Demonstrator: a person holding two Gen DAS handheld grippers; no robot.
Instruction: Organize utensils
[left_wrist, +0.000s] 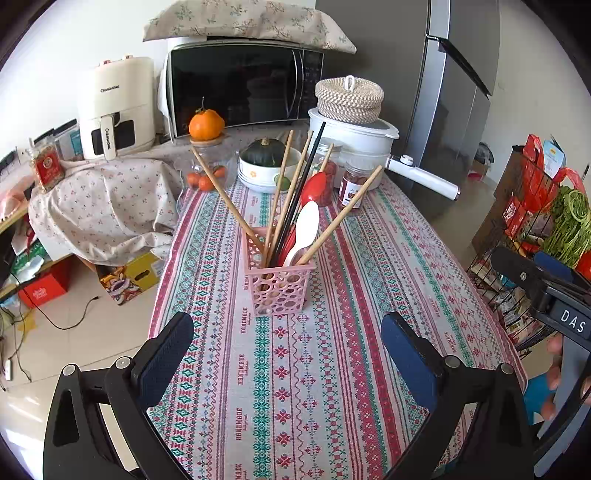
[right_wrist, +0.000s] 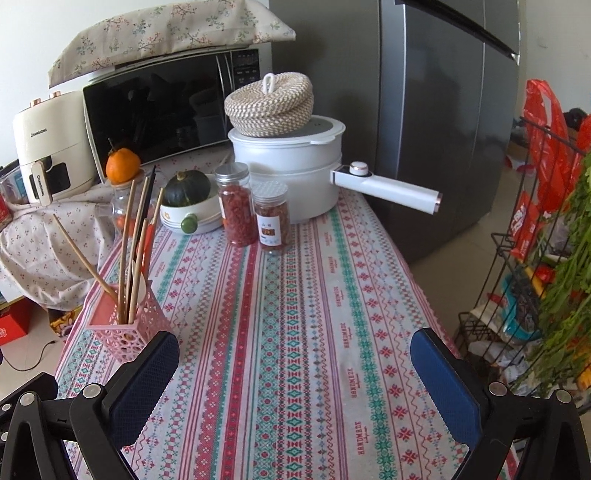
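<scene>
A pink perforated utensil basket (left_wrist: 277, 284) stands upright on the patterned tablecloth (left_wrist: 332, 369). It holds several wooden chopsticks (left_wrist: 277, 195), a black chopstick (left_wrist: 306, 184), a white spoon (left_wrist: 304, 230) and a red spoon (left_wrist: 313, 188). My left gripper (left_wrist: 286, 354) is open and empty, just in front of the basket. My right gripper (right_wrist: 293, 373) is open and empty over the cloth, with the basket (right_wrist: 125, 325) at its left finger. The other gripper's body shows at the right edge of the left wrist view (left_wrist: 554, 295).
Two jars of red dried food (right_wrist: 255, 214), a bowl holding a green squash (right_wrist: 188, 206), a white pot with a long handle (right_wrist: 295, 173) and a woven lid stand at the table's far end. A microwave (left_wrist: 240, 88), an air fryer (left_wrist: 114, 107), a fridge (right_wrist: 424, 110) and a wire rack (right_wrist: 535, 295) surround it.
</scene>
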